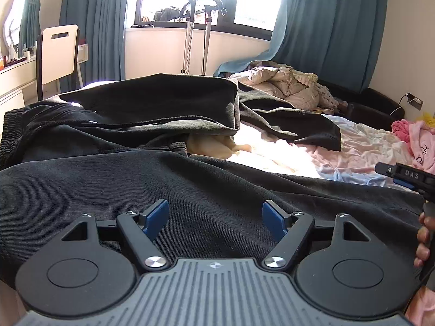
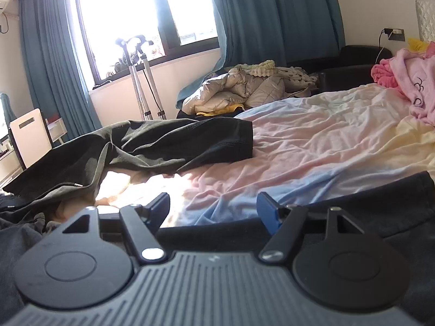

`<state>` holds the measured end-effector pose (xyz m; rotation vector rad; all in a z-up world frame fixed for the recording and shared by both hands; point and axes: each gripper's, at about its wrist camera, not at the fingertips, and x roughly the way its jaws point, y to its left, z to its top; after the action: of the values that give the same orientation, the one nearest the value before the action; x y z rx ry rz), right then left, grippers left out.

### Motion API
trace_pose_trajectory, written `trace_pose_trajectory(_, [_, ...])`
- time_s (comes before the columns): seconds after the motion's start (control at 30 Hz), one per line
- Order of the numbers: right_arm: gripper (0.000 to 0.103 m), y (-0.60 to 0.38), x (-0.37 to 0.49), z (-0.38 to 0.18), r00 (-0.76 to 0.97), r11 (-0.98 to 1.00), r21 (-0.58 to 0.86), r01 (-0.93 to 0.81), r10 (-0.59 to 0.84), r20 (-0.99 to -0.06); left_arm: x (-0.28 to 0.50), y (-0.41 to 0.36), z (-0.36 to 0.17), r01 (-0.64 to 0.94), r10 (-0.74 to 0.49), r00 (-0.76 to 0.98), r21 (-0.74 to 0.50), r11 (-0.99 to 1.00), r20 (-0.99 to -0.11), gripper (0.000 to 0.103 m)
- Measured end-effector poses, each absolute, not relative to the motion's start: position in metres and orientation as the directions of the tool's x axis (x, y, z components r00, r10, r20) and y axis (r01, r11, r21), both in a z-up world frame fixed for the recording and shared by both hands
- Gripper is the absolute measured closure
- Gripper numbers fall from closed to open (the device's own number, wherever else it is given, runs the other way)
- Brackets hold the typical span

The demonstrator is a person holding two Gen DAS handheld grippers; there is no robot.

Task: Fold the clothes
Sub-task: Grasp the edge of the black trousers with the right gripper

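— Tools first: why do the left tool [image 1: 215, 214] and right tool [image 2: 213, 209] hang released over the bed [image 2: 312, 141]?
— Likely choosing hems. Black trousers [image 1: 190, 190] lie spread beneath both; nothing is gripped.
— And the pink clothes [image 2: 407, 81]?
— Heaped far off.

The bed [image 2: 312, 146] wears a rumpled pastel sheet [image 2: 326, 135] of pink, blue and pale yellow. A black garment [image 1: 190, 190] lies spread across its near edge, and dark grey-black trousers [image 2: 163, 141] lie crumpled farther back on the left. A bunched pink garment [image 2: 413, 81] lies at the far right.
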<state>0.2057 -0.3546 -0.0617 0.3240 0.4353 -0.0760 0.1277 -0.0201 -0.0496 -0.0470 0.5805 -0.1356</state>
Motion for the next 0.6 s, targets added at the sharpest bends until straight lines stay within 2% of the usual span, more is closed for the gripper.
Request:
trace_pose_trajectory(0.17, [0.031, -0.397, 0.311, -0.085, 0.890, 0.857, 0.456, 0.240, -0.006, -0.457, 0.150, -0.035, -0.076, 0.111, -0.129, 0.826, -0.066, 0.992, -0.549, 0.022])
trace_pose_trajectory(0.23, [0.031, -0.411, 0.343, -0.096, 0.900, 0.817, 0.524, 0.240, 0.014, -0.435, 0.162, -0.038, -0.085, 0.110, -0.148, 0.825, -0.102, 0.989, -0.545, 0.022])
trace_pose_trajectory(0.43, [0.032, -0.427, 0.405, -0.121, 0.889, 0.793, 0.544, 0.273, 0.008, -0.458, 0.190, -0.045, -0.106, 0.131, -0.189, 0.837, -0.147, 0.980, -0.514, 0.022])
trace_pose_trajectory(0.53, [0.047, -0.430, 0.425, -0.129, 0.886, 0.796, 0.537, 0.279, 0.003, -0.464, 0.196, -0.046, -0.114, 0.152, -0.222, 0.831, -0.176, 0.973, -0.511, 0.021])
trace_pose_trajectory(0.57, [0.062, -0.427, 0.425, -0.128, 0.887, 0.806, 0.526, 0.273, 0.001, -0.463, 0.197, -0.047, -0.117, 0.166, -0.231, 0.830, -0.171, 0.971, -0.507, 0.021])
trace_pose_trajectory(0.6, [0.072, -0.423, 0.422, -0.122, 0.889, 0.820, 0.505, 0.270, -0.010, -0.458, 0.197, -0.049, -0.117, 0.168, -0.231, 0.830, -0.166, 0.972, -0.508, 0.021])
